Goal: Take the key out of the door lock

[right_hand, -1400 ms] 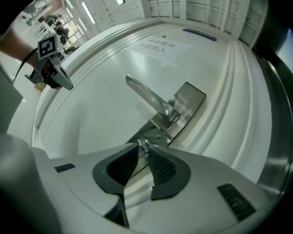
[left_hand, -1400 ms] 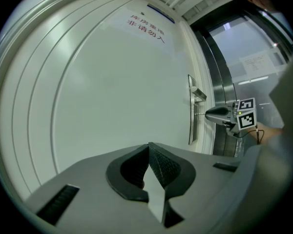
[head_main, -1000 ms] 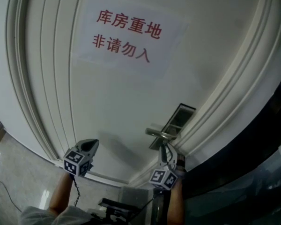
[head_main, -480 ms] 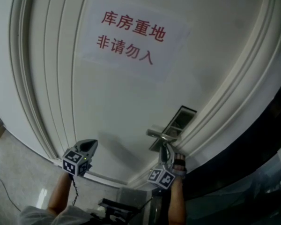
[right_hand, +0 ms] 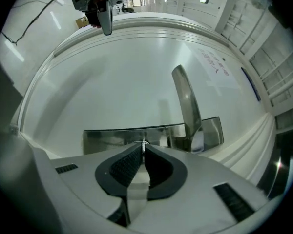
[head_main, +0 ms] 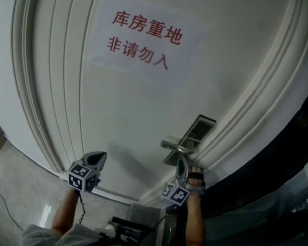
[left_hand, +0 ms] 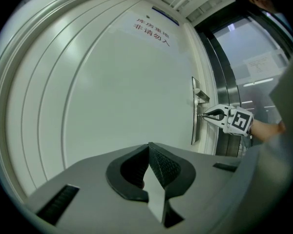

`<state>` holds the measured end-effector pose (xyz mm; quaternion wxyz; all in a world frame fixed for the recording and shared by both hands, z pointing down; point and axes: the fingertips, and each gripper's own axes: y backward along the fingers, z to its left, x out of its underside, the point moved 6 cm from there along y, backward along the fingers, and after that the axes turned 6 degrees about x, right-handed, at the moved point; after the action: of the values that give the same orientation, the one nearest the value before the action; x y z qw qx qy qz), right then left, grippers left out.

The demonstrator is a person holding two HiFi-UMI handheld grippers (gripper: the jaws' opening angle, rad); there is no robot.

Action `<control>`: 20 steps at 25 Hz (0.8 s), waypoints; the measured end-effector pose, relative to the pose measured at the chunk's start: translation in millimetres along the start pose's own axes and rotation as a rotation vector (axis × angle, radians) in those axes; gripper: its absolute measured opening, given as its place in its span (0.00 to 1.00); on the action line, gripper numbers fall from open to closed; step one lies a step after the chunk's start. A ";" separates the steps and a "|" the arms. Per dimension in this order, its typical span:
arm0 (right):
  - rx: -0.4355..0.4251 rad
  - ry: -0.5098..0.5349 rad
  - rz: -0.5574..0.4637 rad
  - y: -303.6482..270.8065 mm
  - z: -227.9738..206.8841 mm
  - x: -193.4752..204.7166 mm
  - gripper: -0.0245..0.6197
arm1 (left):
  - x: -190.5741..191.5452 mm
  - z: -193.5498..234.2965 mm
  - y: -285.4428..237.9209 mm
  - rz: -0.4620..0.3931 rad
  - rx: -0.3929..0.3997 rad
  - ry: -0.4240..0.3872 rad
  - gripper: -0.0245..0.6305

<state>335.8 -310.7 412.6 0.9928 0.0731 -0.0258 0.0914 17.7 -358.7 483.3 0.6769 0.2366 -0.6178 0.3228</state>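
Note:
A steel lock plate with a lever handle sits at the right edge of the white door. My right gripper is just under the handle, tips at the plate. In the right gripper view its jaws are shut on the thin metal key, which sticks out of the lock plate beside the handle. From the left gripper view, the right gripper pinches the key at the plate. My left gripper is shut on nothing, held off the door to the left.
A paper sign with red characters is stuck high on the door. Raised mouldings frame the door panel. A dark glass partition stands right of the door frame. A grey floor with a cable lies at lower left.
My right gripper has moved slightly up and in toward the lock plate. The left gripper has stayed almost where it was.

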 end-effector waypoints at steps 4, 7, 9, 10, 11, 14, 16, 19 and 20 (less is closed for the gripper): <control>0.018 0.019 0.006 0.2 -0.4 -0.5 0.08 | 0.8 0.2 1.4 -0.002 -0.002 0.002 0.04; 0.014 0.041 0.019 0.0 1.1 1.1 0.08 | 0.5 -0.3 2.8 -0.005 -0.003 0.003 0.04; 0.005 0.059 0.032 0.1 3.1 2.0 0.07 | 0.2 -0.2 4.6 -0.006 -0.006 0.004 0.04; 0.001 0.065 0.036 0.1 3.3 1.8 0.07 | -0.1 0.0 5.4 -0.007 -0.007 0.004 0.04; 0.000 0.065 0.036 0.3 2.7 0.6 0.07 | -0.5 0.3 6.4 -0.010 -0.008 0.005 0.04; 0.003 0.027 0.020 0.9 -1.0 -5.0 0.07 | -0.6 1.0 8.7 -0.012 -0.009 0.005 0.04; 0.001 0.036 0.025 0.6 -1.4 -4.8 0.07 | 0.1 1.1 10.3 -0.009 -0.009 0.006 0.04; -0.004 0.041 0.030 0.2 -0.5 -5.2 0.07 | 0.8 0.8 13.0 -0.012 -0.008 0.011 0.04; -0.006 0.041 0.031 0.0 -0.1 -5.7 0.07 | 1.0 0.9 13.8 -0.013 -0.008 0.011 0.04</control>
<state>330.2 -311.7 412.1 0.9918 0.0680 -0.0067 0.1080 7.0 -349.8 483.3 0.6831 0.2361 -0.6140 0.3173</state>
